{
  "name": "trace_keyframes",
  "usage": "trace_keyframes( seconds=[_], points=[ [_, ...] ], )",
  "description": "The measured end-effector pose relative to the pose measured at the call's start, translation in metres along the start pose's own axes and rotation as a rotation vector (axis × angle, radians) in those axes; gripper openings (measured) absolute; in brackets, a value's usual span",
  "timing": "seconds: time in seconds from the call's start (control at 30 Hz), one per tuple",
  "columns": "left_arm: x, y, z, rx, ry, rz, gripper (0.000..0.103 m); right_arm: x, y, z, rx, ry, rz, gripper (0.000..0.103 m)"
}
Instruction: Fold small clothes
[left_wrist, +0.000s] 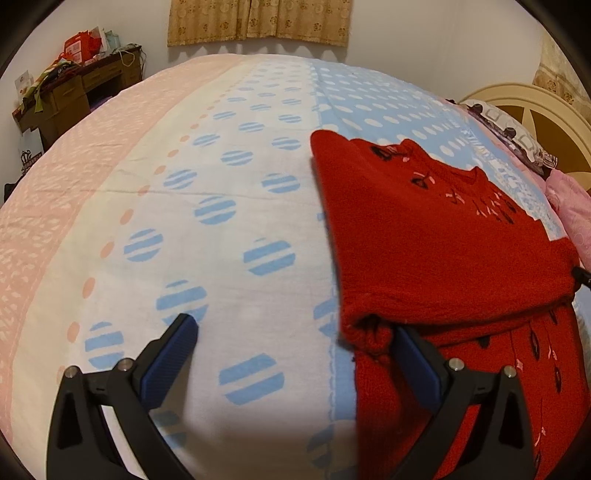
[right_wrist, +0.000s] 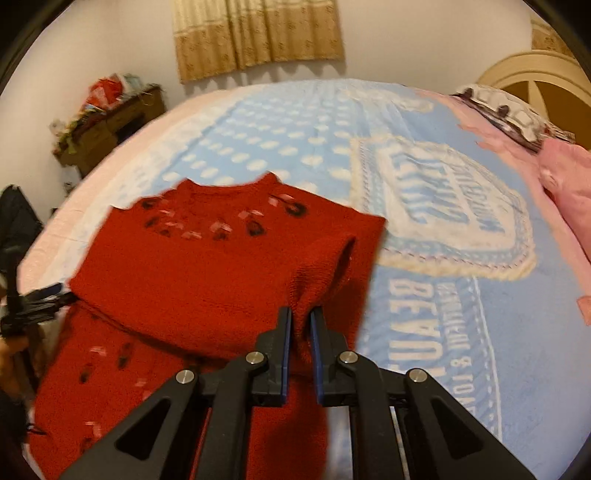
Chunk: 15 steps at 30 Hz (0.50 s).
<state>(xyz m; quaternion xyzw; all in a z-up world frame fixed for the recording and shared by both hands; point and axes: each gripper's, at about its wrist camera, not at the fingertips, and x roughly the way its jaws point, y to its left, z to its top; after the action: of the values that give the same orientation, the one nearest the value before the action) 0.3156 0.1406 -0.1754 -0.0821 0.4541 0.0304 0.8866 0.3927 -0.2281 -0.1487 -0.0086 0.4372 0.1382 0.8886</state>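
Note:
A small red knitted sweater (left_wrist: 436, 251) with black and pink marks lies on the bed, partly folded with its sleeves laid across the body. My left gripper (left_wrist: 295, 347) is open, hovering at the sweater's left edge; its right finger (left_wrist: 417, 365) touches the folded sleeve's end. In the right wrist view the sweater (right_wrist: 192, 269) fills the left half. My right gripper (right_wrist: 301, 321) is shut on a fold of the red sleeve and holds it lifted over the body. The left gripper (right_wrist: 33, 306) shows at the far left edge.
The bed carries a blue, white and pink dotted sheet (left_wrist: 207, 206) with a printed badge (right_wrist: 443, 214). Pillows and pink bedding (right_wrist: 561, 173) lie by the headboard (left_wrist: 546, 118). A cluttered wooden desk (left_wrist: 74, 88) stands at the back left under a curtain (left_wrist: 258, 18).

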Motion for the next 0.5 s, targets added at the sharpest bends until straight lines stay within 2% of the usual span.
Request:
trace_keyframes(
  seconds=[0.13, 0.17, 0.23, 0.27, 0.3, 0.43, 0.5],
  points=[
    [-0.003, 0.001, 0.001, -0.001, 0.005, -0.008, 0.103, 0.001, -0.008, -0.005, 0.015, 0.011, 0.009, 0.01],
    [-0.006, 0.001, 0.001, 0.001, 0.004, -0.014, 0.103, 0.0, -0.01, -0.006, 0.023, 0.014, 0.016, 0.013],
    [-0.015, 0.004, -0.002, -0.014, 0.004, -0.018, 0.103, -0.005, -0.013, -0.008, 0.024, 0.006, -0.011, 0.04],
    [-0.022, 0.005, -0.004, -0.018, -0.005, -0.029, 0.103, -0.008, -0.015, -0.009, 0.025, -0.004, -0.014, 0.076],
    [-0.029, 0.005, -0.006, -0.015, -0.023, -0.042, 0.103, -0.015, -0.017, -0.009, 0.03, -0.022, -0.005, 0.088],
    [-0.058, 0.007, -0.006, 0.018, -0.103, -0.008, 0.103, -0.031, -0.014, -0.006, 0.003, -0.06, -0.03, 0.088],
    [-0.064, 0.009, 0.003, 0.019, -0.14, 0.013, 0.103, -0.035, -0.002, -0.001, -0.02, -0.068, 0.02, 0.088]
  ],
)
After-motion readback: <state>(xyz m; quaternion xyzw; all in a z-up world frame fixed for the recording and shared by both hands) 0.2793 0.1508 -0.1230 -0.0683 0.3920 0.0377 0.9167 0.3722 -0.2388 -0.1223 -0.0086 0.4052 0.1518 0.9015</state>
